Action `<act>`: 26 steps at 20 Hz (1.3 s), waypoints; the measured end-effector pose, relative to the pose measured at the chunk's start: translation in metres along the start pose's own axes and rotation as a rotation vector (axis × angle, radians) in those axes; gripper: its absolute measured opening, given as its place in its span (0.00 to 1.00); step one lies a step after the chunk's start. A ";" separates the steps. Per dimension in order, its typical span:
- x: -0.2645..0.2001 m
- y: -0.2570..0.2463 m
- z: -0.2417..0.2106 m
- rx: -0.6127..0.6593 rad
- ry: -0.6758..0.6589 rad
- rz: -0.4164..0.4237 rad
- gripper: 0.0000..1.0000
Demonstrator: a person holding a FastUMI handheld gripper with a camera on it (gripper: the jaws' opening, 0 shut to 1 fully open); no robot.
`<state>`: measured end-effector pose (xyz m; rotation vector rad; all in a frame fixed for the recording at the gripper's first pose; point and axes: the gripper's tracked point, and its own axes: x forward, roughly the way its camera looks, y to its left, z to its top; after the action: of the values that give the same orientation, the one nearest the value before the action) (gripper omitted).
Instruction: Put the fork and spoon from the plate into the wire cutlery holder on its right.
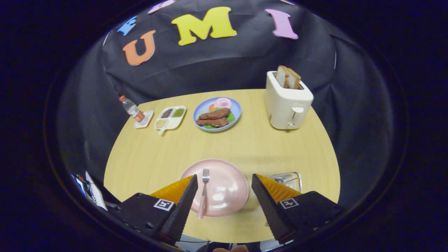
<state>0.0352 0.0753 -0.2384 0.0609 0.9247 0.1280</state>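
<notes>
Gripper hung wide open, empty, low over the near edge of the surface. Fork lay on the pink plate btwn the fingers, close to the left one. Wire holder sat just right of the plate; no spoon seen on it. Looked like fork pickup was the step in hand; next probably drop lower, centre on the handle, close.

Pale wood table — black cloth wall

The claw has two wedge-shaped fingers with ridged inner faces, set wide apart. Each finger sits on a boxy black block. Each block has a small white square sticker with a black pattern on top.
</notes>
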 end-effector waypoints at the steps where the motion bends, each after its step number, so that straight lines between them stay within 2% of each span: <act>1: 0.002 0.014 -0.013 -0.041 -0.028 0.018 0.94; 4: 0.022 0.039 -0.049 -0.110 -0.084 0.025 0.97; 9: 0.057 0.047 -0.108 -0.085 -0.093 -0.036 0.97; 12: 0.075 0.047 -0.122 -0.058 -0.096 -0.062 0.96; 15: 0.089 0.041 -0.131 -0.047 -0.071 -0.099 0.90; 19: 0.102 0.036 -0.140 -0.047 -0.030 -0.120 0.61; 20: 0.102 0.036 -0.139 -0.054 -0.028 -0.120 0.47; 21: 0.104 0.037 -0.139 -0.063 -0.025 -0.119 0.41; 23: 0.099 0.034 -0.139 -0.072 0.001 -0.136 0.09; 24: 0.100 0.034 -0.137 -0.078 0.009 -0.134 0.09; 26: 0.093 0.028 -0.135 -0.067 0.034 -0.133 0.02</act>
<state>-0.0198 0.1154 -0.3905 -0.0653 0.9546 0.0365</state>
